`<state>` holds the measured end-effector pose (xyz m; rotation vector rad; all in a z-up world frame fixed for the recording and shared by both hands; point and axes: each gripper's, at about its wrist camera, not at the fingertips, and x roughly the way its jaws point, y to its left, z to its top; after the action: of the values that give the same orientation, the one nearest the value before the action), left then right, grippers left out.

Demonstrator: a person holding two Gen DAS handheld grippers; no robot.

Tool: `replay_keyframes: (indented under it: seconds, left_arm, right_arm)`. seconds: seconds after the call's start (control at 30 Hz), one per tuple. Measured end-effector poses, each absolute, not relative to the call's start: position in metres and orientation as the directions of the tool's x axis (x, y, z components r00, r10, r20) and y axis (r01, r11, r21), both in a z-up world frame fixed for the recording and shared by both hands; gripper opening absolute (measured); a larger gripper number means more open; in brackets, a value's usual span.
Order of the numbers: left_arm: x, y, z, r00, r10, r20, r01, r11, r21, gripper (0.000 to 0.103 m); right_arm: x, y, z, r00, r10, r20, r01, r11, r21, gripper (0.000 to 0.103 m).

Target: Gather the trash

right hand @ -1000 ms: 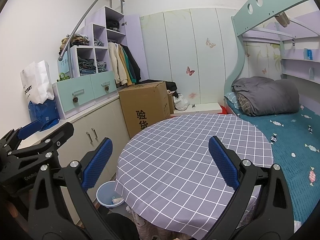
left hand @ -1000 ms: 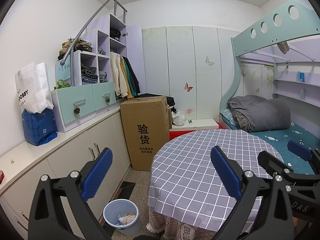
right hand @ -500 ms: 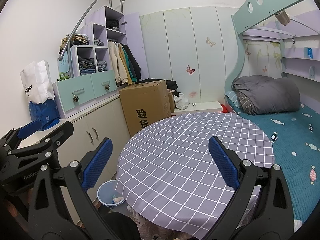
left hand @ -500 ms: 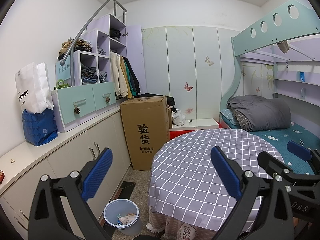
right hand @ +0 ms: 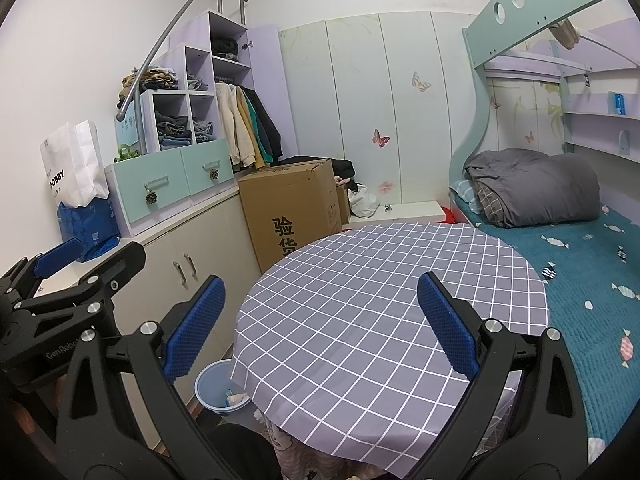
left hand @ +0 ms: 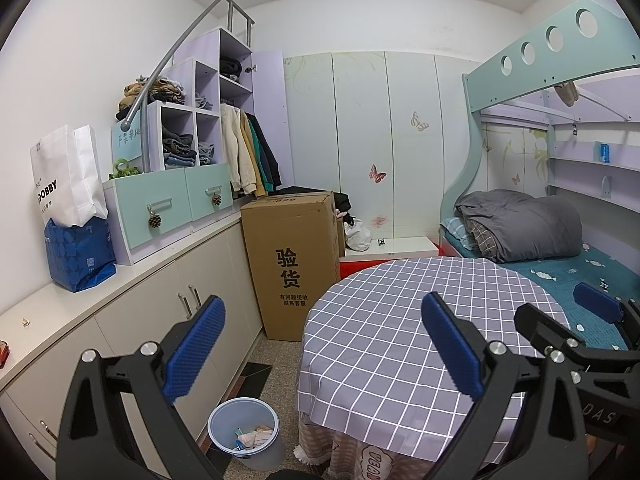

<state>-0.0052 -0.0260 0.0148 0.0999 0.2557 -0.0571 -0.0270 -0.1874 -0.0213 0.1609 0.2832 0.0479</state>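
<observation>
A pale blue trash bin (left hand: 244, 430) stands on the floor left of the round table (left hand: 408, 336), with crumpled paper trash (left hand: 254, 436) inside; it also shows in the right wrist view (right hand: 218, 390). My left gripper (left hand: 320, 344) is open and empty, held above the table's left edge. My right gripper (right hand: 320, 324) is open and empty over the checked tablecloth (right hand: 384, 300). The left gripper shows at the left of the right wrist view (right hand: 84, 272); the right gripper shows at the right of the left wrist view (left hand: 576, 328).
A tall cardboard box (left hand: 294, 264) stands behind the table. Low cabinets (left hand: 160, 312) with a white paper bag (left hand: 66, 176) and blue bag (left hand: 78, 254) run along the left wall. A bunk bed (left hand: 560, 240) with a grey duvet is at right.
The left view is almost unchanged. The right gripper has tilted very slightly, so the scene sits a little lower in its view. Both grippers stay open.
</observation>
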Motion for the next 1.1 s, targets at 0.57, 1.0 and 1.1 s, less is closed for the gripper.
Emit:
replay_keyframes:
  seconds: [0.57,1.0,1.1]
  left_arm:
    - [-0.0047,-0.0245,0.015,0.966,-0.045,-0.256,0.07,0.993,0.091,0.097]
    - [-0.0042,-0.025,0.0148,0.966,-0.044,-0.256,0.07,0.993,0.092,0.097]
    - [-0.0045,-0.0246,0.0153,0.966,-0.044,-0.257,0.069,0.993,0.092,0.097]
  right_arm:
    - [-0.0263,-0.1825,-0.0208,0.957,0.075,-0.279,-0.027,0.985,0.17,0.095]
    - [-0.026,-0.1822,-0.0208,0.957,0.075,-0.279,-0.027,0.985,0.171,0.095]
    - [-0.0259,-0.1823,-0.0207,0.957,0.075,-0.279,-0.027,0.985,0.171,0.095]
